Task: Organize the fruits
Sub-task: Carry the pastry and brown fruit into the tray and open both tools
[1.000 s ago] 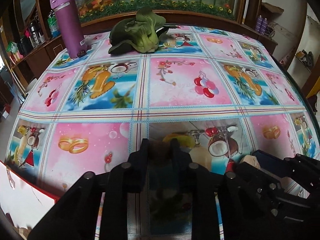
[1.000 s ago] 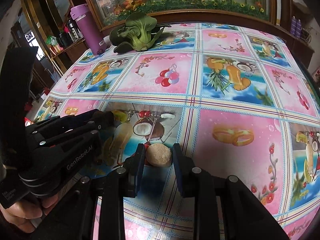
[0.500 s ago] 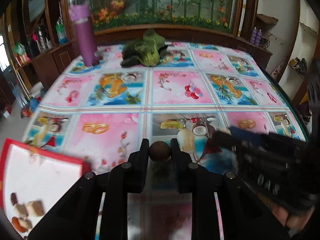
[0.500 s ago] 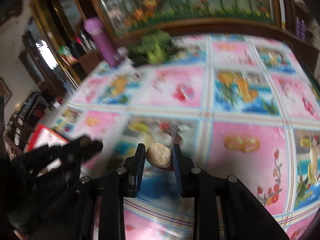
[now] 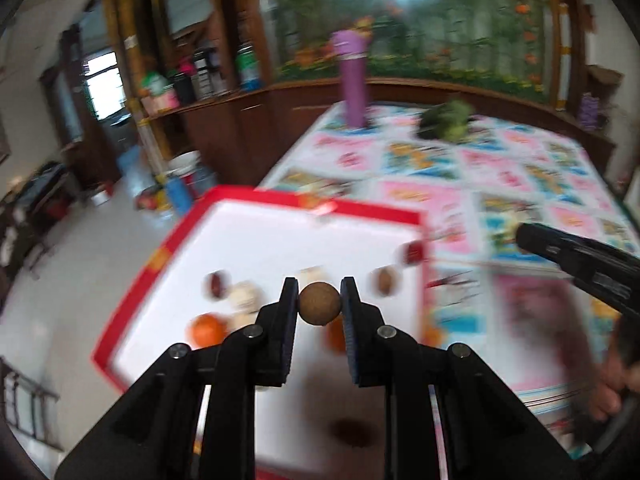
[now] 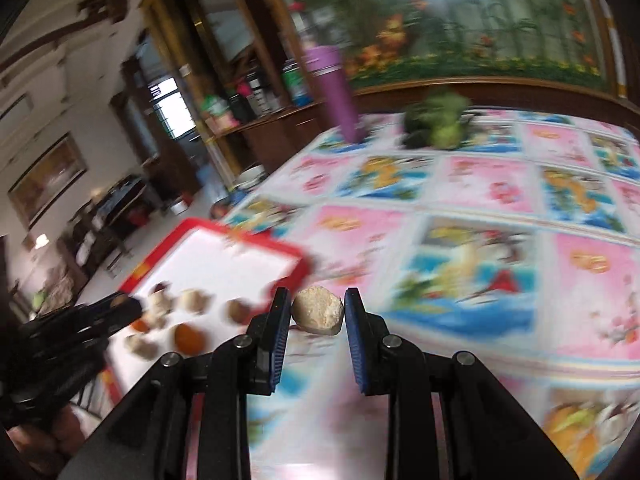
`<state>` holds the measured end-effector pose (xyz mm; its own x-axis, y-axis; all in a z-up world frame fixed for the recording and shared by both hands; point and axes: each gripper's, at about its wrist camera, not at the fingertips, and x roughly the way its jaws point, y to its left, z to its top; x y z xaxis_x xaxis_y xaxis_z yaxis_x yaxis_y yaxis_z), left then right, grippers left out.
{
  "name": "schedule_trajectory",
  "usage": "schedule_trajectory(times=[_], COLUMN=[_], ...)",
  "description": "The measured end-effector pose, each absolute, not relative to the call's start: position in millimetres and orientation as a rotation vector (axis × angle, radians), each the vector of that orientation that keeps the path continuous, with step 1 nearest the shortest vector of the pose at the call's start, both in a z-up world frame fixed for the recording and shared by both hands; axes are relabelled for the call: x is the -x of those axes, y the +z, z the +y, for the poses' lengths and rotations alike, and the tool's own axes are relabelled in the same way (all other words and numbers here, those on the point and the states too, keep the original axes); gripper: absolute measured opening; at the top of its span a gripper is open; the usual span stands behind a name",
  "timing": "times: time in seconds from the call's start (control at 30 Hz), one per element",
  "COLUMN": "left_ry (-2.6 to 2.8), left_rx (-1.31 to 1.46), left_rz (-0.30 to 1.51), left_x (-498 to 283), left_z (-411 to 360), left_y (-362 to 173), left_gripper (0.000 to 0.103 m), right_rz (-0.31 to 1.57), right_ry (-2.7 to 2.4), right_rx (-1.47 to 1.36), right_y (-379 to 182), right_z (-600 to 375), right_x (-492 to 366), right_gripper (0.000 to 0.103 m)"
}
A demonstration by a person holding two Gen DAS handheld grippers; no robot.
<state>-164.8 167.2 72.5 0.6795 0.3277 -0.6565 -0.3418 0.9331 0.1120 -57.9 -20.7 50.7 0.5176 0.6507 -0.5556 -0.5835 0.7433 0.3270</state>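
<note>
Hovering above the red-rimmed white tray [image 5: 256, 200], a round brown fruit [image 5: 320, 303] is being clamped by the left gripper [image 5: 320, 305]; beside that tray, a pale lumpy fruit [image 6: 317, 315] is being pinched by the right gripper [image 6: 318, 316].

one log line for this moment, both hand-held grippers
left hand-held gripper: shut on brown fruit, above red tray | right hand-held gripper: shut on pale fruit, above tablecloth

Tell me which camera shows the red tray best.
The left wrist view: the red tray fills the middle, with most of its rim and the fruit inside visible. The right wrist view shows only part of it at the left, partly behind the left gripper.
</note>
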Motion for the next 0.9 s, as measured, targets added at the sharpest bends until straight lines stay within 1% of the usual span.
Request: schedule_trajectory(times=[0.2, 0.37, 0.67, 0.9], left_ry=[0.394, 0.414, 0.434, 0.463], left_rx=[0.071, 0.093, 0.115, 0.111], left_rz=[0.726, 0.724, 0.739, 0.742], left_x=[173.4, 179.4, 183.7, 186.0], left_z=[193.3, 211.7, 231.4, 236.8], left_y=[65.1, 59.0, 49.1, 48.5], left_gripper=[0.023, 0.023, 0.023, 0.024], right_rz=[0.732, 0.753, 0.796, 0.781], right_ry=[0.836, 0.852, 0.852, 0.811], right_rx=[-0.009, 0.033, 0.089, 0.141], right_y=[49.7, 47.0, 35.8, 32.5], right_z=[45.3, 76.8, 107.0, 116.1], right_x=[83.4, 89.0, 95.0, 98.8], right_gripper=[0.026, 0.026, 0.026, 0.027])
